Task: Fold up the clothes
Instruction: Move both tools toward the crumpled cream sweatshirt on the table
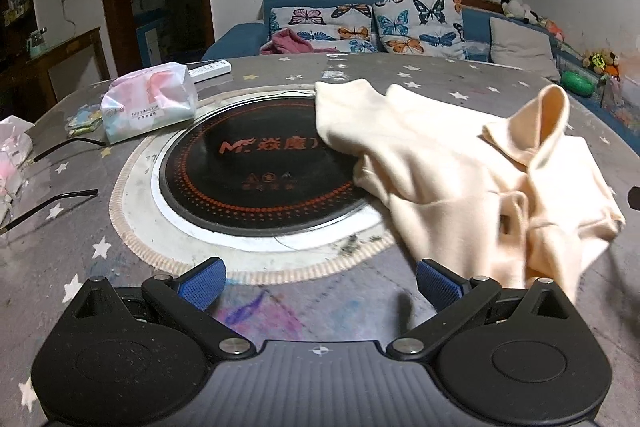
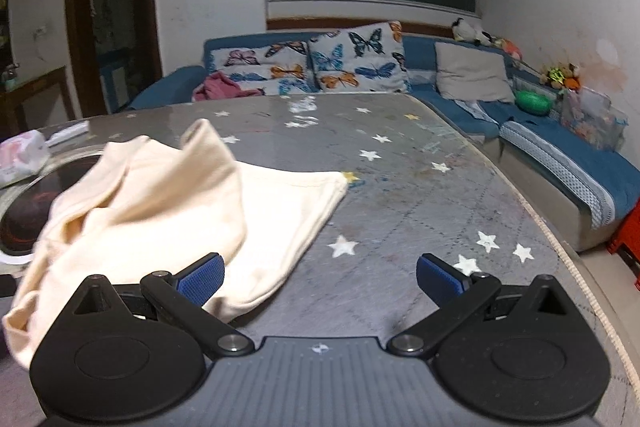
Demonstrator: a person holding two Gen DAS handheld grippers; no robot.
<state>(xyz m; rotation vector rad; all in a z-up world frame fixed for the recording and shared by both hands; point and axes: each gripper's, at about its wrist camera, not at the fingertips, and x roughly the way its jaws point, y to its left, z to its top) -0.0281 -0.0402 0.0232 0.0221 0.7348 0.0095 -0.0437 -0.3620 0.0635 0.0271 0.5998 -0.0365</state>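
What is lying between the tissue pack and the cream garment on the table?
In the left wrist view, the black round cooktop lies between the tissue pack and the cream garment, which covers its right edge.

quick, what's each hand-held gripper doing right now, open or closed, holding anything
Left hand-held gripper: open, holding nothing; the cream garment lies beside it.
Right hand-held gripper: open, holding nothing.

Gaping right claw (image 2: 320, 281) beside cream garment (image 2: 168, 211)
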